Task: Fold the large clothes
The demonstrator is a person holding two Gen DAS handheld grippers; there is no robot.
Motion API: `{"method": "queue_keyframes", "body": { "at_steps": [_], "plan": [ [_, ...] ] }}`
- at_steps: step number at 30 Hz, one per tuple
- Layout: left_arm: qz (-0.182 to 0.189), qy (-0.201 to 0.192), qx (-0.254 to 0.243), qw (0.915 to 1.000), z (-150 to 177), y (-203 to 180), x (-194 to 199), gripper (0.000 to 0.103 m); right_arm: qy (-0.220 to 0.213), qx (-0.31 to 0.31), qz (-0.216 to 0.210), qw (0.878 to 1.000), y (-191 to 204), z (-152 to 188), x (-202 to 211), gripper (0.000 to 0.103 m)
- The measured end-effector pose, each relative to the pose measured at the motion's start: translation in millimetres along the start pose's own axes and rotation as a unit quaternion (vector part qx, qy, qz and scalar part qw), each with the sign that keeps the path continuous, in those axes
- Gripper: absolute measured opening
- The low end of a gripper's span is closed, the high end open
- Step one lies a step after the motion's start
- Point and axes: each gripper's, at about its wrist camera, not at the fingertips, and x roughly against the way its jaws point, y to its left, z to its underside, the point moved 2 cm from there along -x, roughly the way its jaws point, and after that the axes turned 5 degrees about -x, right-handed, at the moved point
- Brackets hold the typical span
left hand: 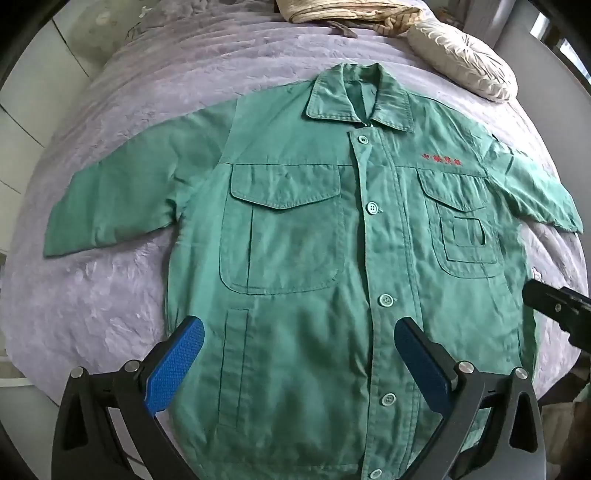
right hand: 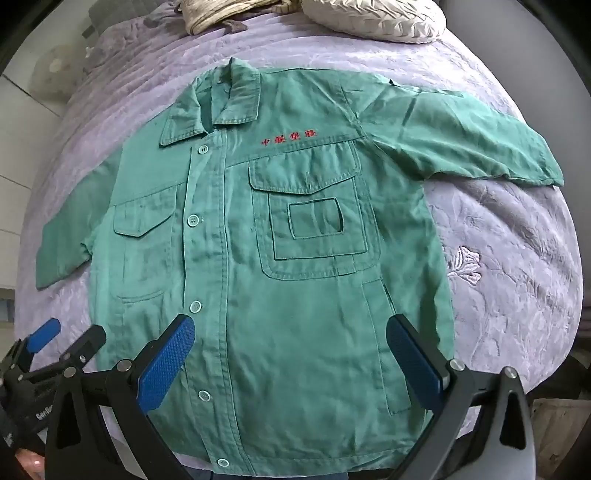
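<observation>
A green short-sleeved work shirt [left hand: 314, 258] lies flat and buttoned on a lilac bedspread, collar away from me, both sleeves spread out. It has chest pockets and red embroidered characters [left hand: 442, 158]. My left gripper [left hand: 299, 332] is open and empty, hovering above the shirt's lower left half. My right gripper [right hand: 290, 332] is open and empty, above the shirt [right hand: 277, 258] at its lower right half. The left gripper also shows at the lower left of the right wrist view [right hand: 70, 336]. Part of the right gripper [left hand: 557, 306] shows at the right edge of the left wrist view.
The lilac bedspread [left hand: 110, 314] covers the bed [right hand: 517, 258]. A cream ruched cushion [left hand: 461, 59] and a bundle of beige cloth [left hand: 332, 14] lie at the far end behind the collar. White wall or cabinet panels [left hand: 29, 110] stand to the left.
</observation>
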Motion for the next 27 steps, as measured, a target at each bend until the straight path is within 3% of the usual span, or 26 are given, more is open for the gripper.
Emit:
{"method": "queue_keyframes", "body": {
  "at_steps": [8, 27],
  "plan": [
    [-0.003, -0.006, -0.005, 1.0, 1.7, -5.0, 4.3, 0.103, -0.001, 0.003, 0.0, 1.0, -20.9, -21.5, 0.4, 0.103],
    [-0.012, -0.013, 0.003, 0.9998, -0.5, -5.5, 9.7, 0.103, -0.002, 0.007, -0.002, 1.0, -16.5, -19.2, 2.7, 0.103]
  ]
}}
